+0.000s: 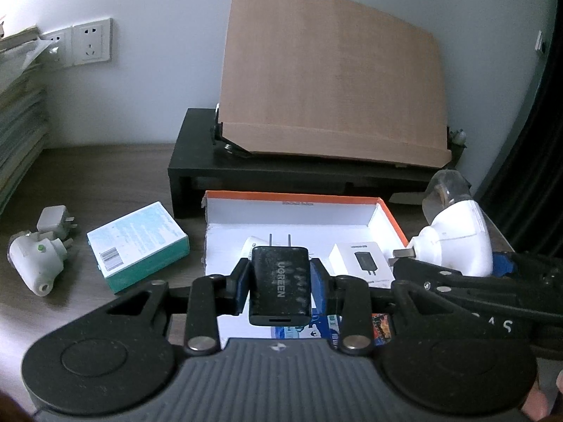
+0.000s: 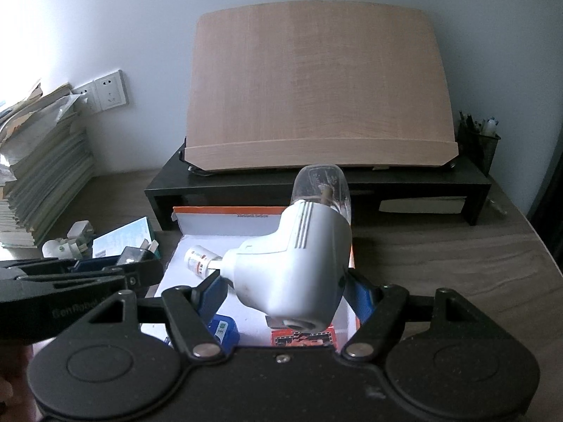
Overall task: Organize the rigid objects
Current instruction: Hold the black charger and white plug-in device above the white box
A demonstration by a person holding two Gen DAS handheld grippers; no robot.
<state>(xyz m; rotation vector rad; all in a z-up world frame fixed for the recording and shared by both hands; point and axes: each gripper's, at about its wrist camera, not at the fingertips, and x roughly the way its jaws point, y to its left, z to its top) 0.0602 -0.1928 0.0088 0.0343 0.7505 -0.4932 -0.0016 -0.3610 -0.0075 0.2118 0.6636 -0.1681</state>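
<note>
- Currently my left tool (image 1: 279, 283) is clamped tight on a black charger (image 1: 280, 286), prongs pointing away from me, held above the open orange-rimmed box (image 1: 388, 216) in the lower middle of the left wrist frame.
- My right tool (image 2: 286, 290) stands about half open, yet its blue pads press both sides of a white plug-in device (image 2: 292, 267) with a clear cap at its far end; it hangs over the same box at the centre of the right wrist frame.
- Already lying in the box, as far as I can see: a small white charger carton (image 1: 362, 258), a white cylinder-shaped adapter (image 2: 198, 262), a blue item (image 2: 223, 330) and a red-and-black item (image 2: 302, 339) near the lower edge.
- So I judge the sorting partly done: several pieces are boxed and two more are in hand but not yet set down.
- Left on the desk (image 1: 105, 179), at the left of the left wrist frame: a teal-edged box (image 1: 137, 246), a white plug-in unit with a green dot (image 1: 33, 263) and a small white plug (image 1: 56, 221) just behind it.
- Those three sit well apart from the box, so I reckon they need fetching after both held pieces go in.
- Free floor in the box looks limited near the front; the far half appears barer.
</note>
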